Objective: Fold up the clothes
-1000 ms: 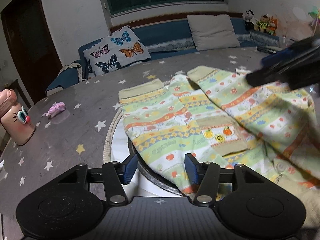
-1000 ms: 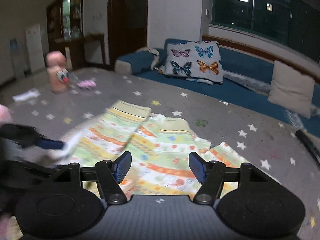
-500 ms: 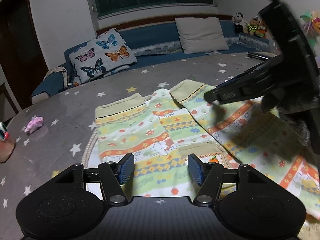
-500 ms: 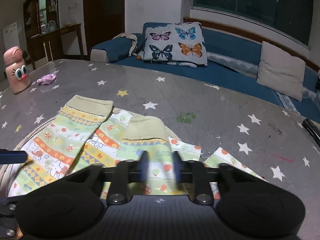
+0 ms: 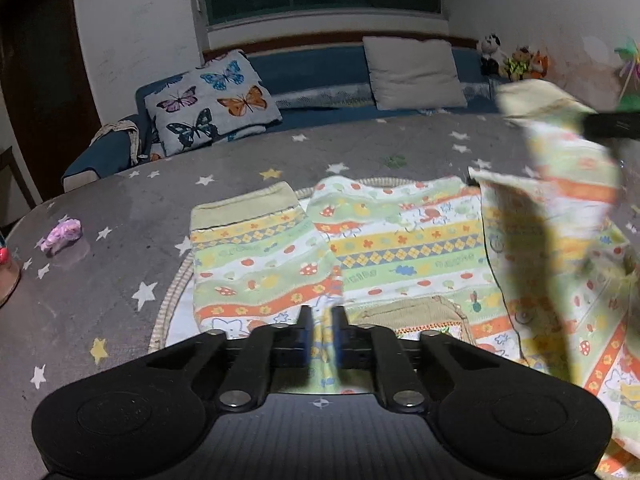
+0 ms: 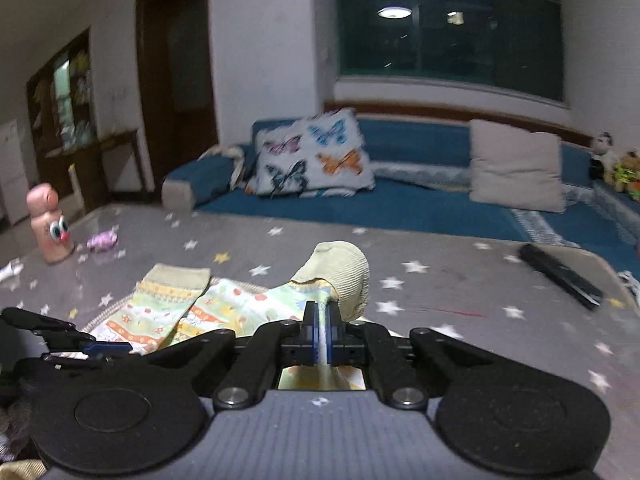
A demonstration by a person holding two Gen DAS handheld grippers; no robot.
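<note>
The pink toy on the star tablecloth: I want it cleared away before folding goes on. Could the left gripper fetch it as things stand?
Probably not yet. The left gripper is shut on the patterned garment, so it must let go first; the cloth between it and the pink toy lies bare.

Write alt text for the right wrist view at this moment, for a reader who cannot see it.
The right gripper, jaws shut, pinches a patterned child's garment and lifts one sleeve with a beige ribbed cuff off a grey star-print table. The left gripper shows at the left edge, with a blue sofa and butterfly pillow behind.
</note>
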